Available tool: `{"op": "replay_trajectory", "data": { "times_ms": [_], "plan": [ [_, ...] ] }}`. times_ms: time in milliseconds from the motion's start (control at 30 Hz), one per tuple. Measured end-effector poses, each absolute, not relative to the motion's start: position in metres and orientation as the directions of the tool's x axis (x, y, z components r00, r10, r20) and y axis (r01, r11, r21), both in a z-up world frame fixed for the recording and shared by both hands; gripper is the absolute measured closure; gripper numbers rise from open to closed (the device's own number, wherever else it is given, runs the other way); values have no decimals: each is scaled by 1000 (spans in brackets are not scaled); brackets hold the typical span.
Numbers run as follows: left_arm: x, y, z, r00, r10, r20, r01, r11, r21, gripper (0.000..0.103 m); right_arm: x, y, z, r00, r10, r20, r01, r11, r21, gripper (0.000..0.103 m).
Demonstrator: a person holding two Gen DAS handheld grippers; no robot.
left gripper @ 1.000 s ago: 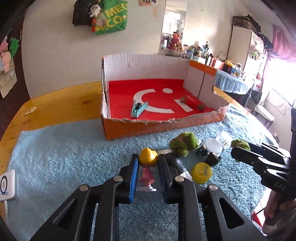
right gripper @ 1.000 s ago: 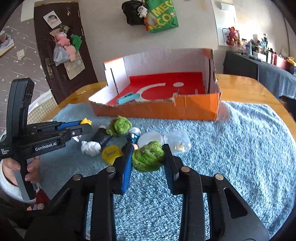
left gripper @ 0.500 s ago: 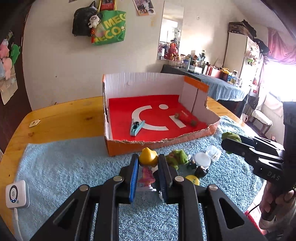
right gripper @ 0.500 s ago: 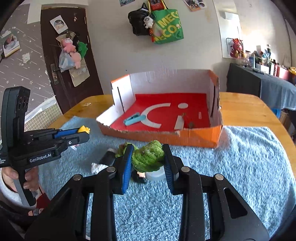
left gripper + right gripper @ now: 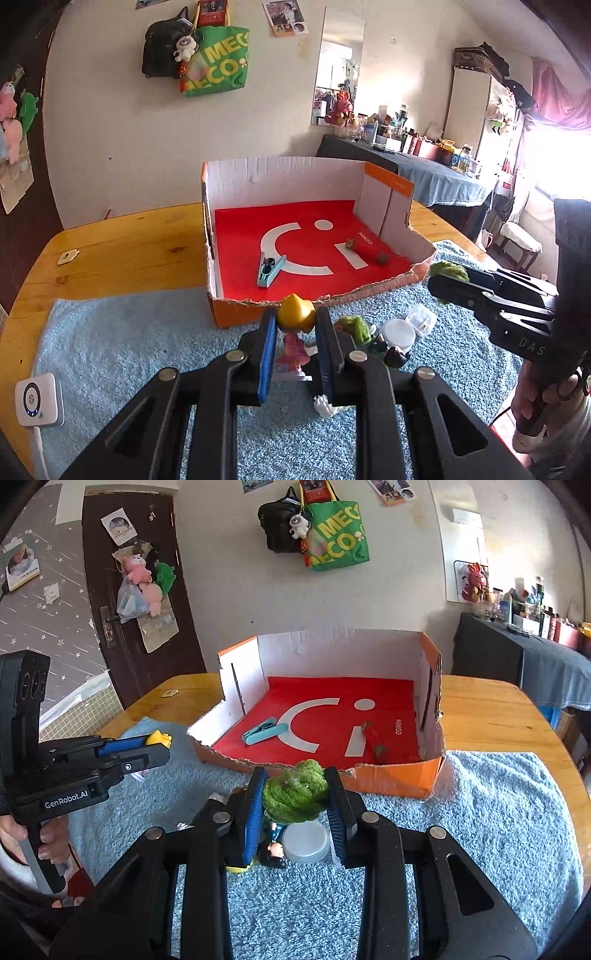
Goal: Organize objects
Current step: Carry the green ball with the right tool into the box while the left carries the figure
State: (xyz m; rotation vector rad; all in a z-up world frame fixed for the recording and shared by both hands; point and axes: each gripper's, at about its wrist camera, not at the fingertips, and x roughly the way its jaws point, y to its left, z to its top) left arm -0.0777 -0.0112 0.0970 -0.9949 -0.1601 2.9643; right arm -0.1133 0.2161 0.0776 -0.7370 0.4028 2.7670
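My left tool (image 5: 295, 332) clamps a yellow-headed figurine (image 5: 295, 321); my right tool (image 5: 295, 805) clamps a green plush (image 5: 295, 795). Both hover near the box (image 5: 391, 779), above the towel (image 5: 480, 830).

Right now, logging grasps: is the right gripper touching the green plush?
Touching. The right wrist view shows the right gripper with both pads pressed against the green plush, no gap either side.
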Motion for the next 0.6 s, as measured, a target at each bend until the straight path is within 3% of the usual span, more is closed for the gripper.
{"op": "replay_trajectory", "data": {
  "times_ms": [200, 600],
  "plan": [
    [-96, -13, 98, -774, 110, -624, -10, -987, -160, 81, -122, 224, 82, -841, 156, -518, -295, -935, 197, 73],
    [-160, -9, 106, -730, 140, -669, -59, -988, -142, 81, -165, 260, 86, -818, 119, -563, -250, -955, 161, 73]
  ]
}}
